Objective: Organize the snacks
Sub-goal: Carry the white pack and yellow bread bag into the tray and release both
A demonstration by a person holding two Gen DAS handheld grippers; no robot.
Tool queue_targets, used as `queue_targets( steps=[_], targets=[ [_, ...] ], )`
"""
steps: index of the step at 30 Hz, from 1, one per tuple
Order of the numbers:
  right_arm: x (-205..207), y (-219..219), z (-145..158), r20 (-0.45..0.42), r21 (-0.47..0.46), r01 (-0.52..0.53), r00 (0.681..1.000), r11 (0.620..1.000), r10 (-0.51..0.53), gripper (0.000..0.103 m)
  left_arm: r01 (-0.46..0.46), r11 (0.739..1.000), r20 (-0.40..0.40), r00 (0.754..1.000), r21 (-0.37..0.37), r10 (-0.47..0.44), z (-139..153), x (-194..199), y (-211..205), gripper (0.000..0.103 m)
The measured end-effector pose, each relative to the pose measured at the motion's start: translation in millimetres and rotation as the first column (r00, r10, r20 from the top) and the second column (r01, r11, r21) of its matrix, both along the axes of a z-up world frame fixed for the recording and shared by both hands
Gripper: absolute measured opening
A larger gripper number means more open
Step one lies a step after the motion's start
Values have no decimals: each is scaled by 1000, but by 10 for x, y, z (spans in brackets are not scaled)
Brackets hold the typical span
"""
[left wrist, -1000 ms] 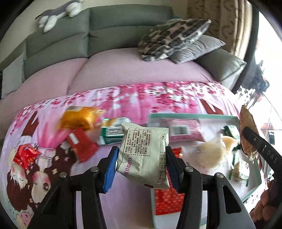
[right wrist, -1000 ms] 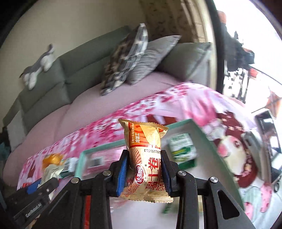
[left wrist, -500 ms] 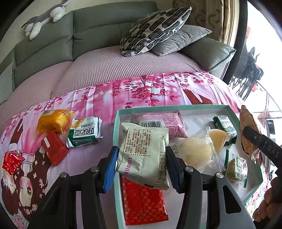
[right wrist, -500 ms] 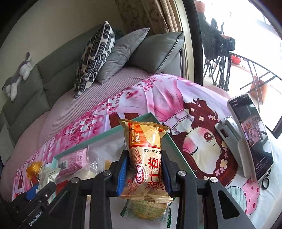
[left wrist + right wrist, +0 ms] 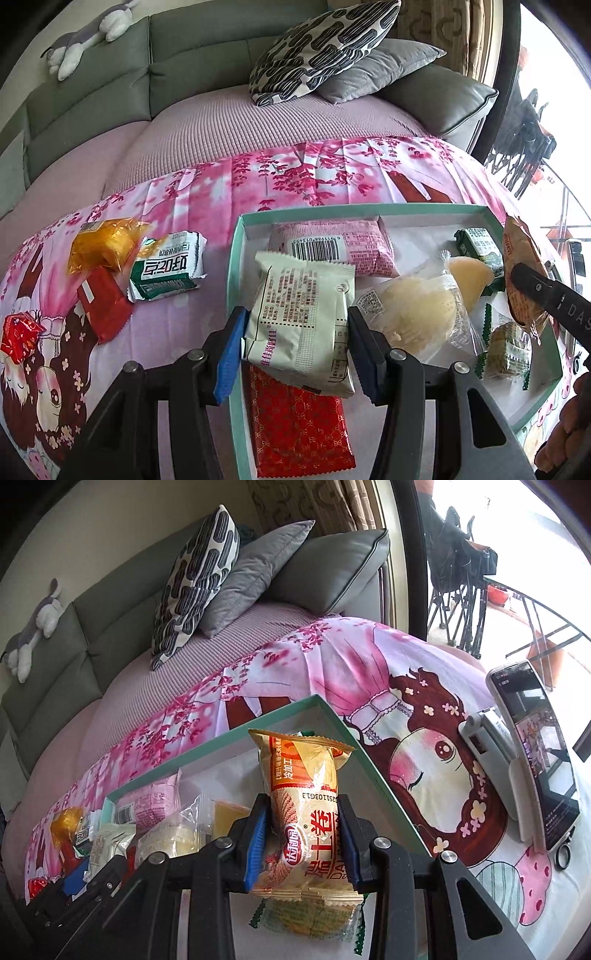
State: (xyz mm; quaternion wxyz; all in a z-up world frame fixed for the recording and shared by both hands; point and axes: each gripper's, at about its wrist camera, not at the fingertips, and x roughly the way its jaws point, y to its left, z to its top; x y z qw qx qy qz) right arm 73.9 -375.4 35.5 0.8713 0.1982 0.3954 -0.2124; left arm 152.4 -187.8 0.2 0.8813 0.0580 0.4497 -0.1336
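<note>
My left gripper (image 5: 295, 332) is showing black angular arms, silver screws and blue pads on its fingers (image 5: 231, 354). My right gripper (image 5: 301, 843) is looking the same, and white lettering is showing along one black finger.

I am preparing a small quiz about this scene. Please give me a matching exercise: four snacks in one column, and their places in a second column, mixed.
Snacks:
1. pale green packet
2. egg roll packet
3. pink packet
4. orange packet

Places:
A. lying on the cloth, outside the box
B. between the fingers of the left gripper, whose jaws are opening
C. lying in the box, near its far wall
D. clamped in the right gripper

Pairs: 1-B, 2-D, 3-C, 4-A
</note>
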Motion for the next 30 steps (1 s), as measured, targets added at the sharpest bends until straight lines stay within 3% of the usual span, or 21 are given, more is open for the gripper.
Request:
queue_targets(
  steps=[12, 14, 17, 19, 22, 30],
  targets=[
    [47, 74, -39, -43, 5, -28, 999, 1000, 28, 39, -5, 1000, -17, 1000, 1, 5, 80, -14, 37, 60],
    [64, 89, -55, -54, 7, -36, 998, 999, 36, 43, -13, 1000, -17, 1000, -1, 12, 104, -20, 48, 60],
    [83, 112, -71, -66, 10, -50, 996, 999, 51, 57, -31, 1000, -21, 999, 2, 31, 127, -21, 76, 60],
    [85, 127, -60, -68, 3, -56, 996, 998, 56, 61, -46, 999, -18, 999, 3, 46, 150, -25, 106, 61],
    [85, 151, -30, -69, -15, -64, 996, 998, 63, 72, -67, 998, -15, 998, -3, 67, 185, -21, 149, 76],
    [107, 219, 11, -61, -59, -92, 994, 994, 89, 100, -160, 987, -39, 986, 15, 161, 137, 47, 307, 82]
  ],
)
